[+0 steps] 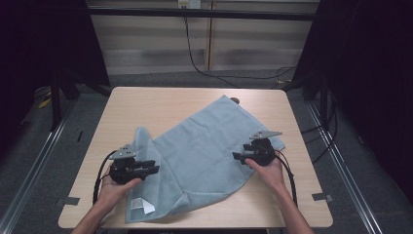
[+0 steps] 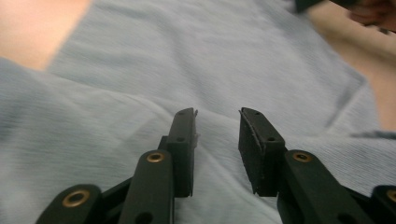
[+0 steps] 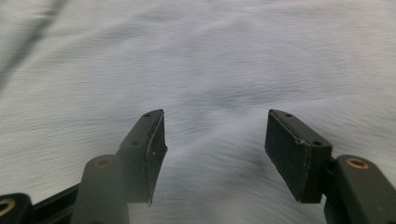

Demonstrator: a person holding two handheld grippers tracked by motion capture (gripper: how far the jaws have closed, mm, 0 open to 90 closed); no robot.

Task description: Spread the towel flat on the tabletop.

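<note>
Dark curtains and a grey floor are surrounding a light wooden square table (image 1: 146, 105), on which a pale blue terry cloth towel (image 1: 204, 146) is lying spread across the middle. The towel's long axis is running diagonally, from the near-left edge of the table toward the far-right corner. Its near-left end is folded over, exposing a white label (image 1: 144, 205) near the table's near edge, and a raised fold (image 1: 142, 139) is standing up at the left side.

The left gripper (image 1: 155, 169), held by the person's left hand (image 1: 113, 187), is resting over the towel's left edge with its jaws pointing right across the cloth. In the left gripper view its jaws are standing a narrow gap apart, with towel beneath and nothing between them.

The right gripper (image 1: 235, 156), held by the right hand (image 1: 267, 170), is sitting at the towel's right edge, jaws pointing left. In the right gripper view its jaws are standing wide apart over the cloth, gripping nothing.
</note>
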